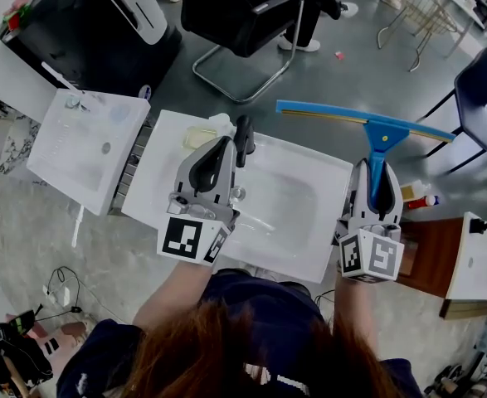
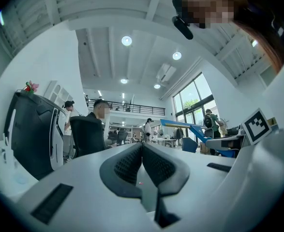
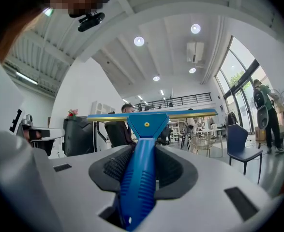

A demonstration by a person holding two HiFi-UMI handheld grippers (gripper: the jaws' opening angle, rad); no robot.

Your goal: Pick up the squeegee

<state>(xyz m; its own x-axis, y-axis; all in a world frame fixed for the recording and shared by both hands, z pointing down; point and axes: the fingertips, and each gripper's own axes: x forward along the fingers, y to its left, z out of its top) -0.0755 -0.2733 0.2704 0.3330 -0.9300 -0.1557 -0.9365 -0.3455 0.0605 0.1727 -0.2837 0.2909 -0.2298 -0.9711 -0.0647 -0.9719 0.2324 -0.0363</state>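
A blue squeegee (image 1: pixel 382 131) is held in the air, in front of the person, by the right gripper (image 1: pixel 376 177). It is made up of a long, thin blue bar with a yellowish strip along it, a wedge-shaped blue head with a small yellow dot, and a ribbed blue handle. In the right gripper view the handle (image 3: pixel 141 178) is seen pinched between the dark fingers (image 3: pixel 113 166), with the head and bar standing out past the fingertips.

In the head view the squeegee is seen beyond the far right corner of the middle white sink (image 1: pixel 309 239). Under and beyond the bar grey floor (image 1: pixel 326 81) is seen, bounded by a black chair (image 1: pixel 251 23) at the far side and a blue chair (image 1: pixel 479 89) at the right. A second white sink (image 1: pixel 77 156) is set just beside the middle sink's left edge, and a brown stand (image 1: pixel 430 255) is placed near its right edge.

The bar's long axis is laid left to right, dipping slightly at its right end. The handle is pointed back towards the person, along the fingers.

The left gripper (image 1: pixel 241 139) is held over the middle sink's far edge, its fingers (image 2: pixel 129 163) pressed together on nothing.
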